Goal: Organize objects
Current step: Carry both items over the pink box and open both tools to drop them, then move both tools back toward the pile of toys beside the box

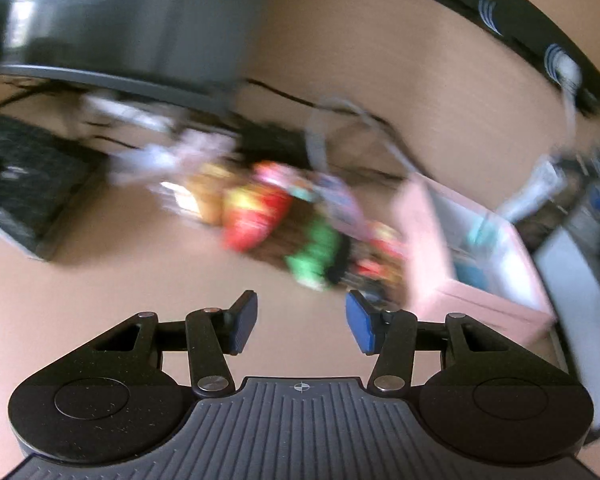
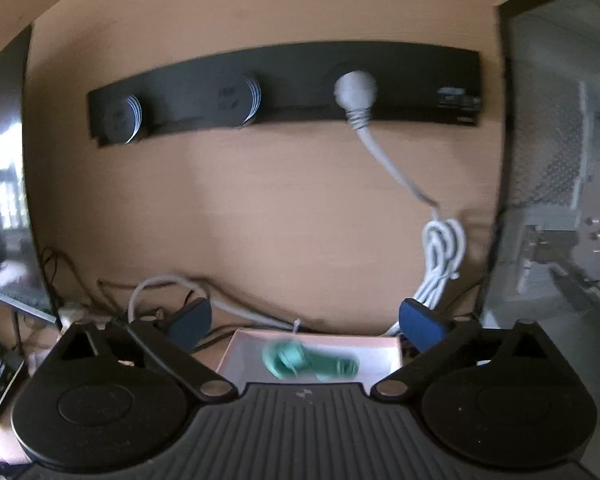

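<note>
Wood desk (image 1: 100, 300) | black socket strip (image 2: 300, 80) on wall | pink box (image 2: 240, 344) | both hand-held grippers released, empty

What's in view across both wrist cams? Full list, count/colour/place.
Pink box: one, pink with white inside, on the desk under the wall panel.
Teal item: one, teal, blurred, inside the pink box.
Pile of packets: count unclear from blur; red, yellow, green, pink; mid-desk beside the box.
Keyboard: one, black, desk's left edge.
Socket strip: one, black, on the wall panel.
White plug: one, in the strip, its cable hanging coiled.
Desk: one, light wood.
Left gripper: black, blue pads, open, empty.
Right gripper: black, blue pads, wide open above the box.
</note>
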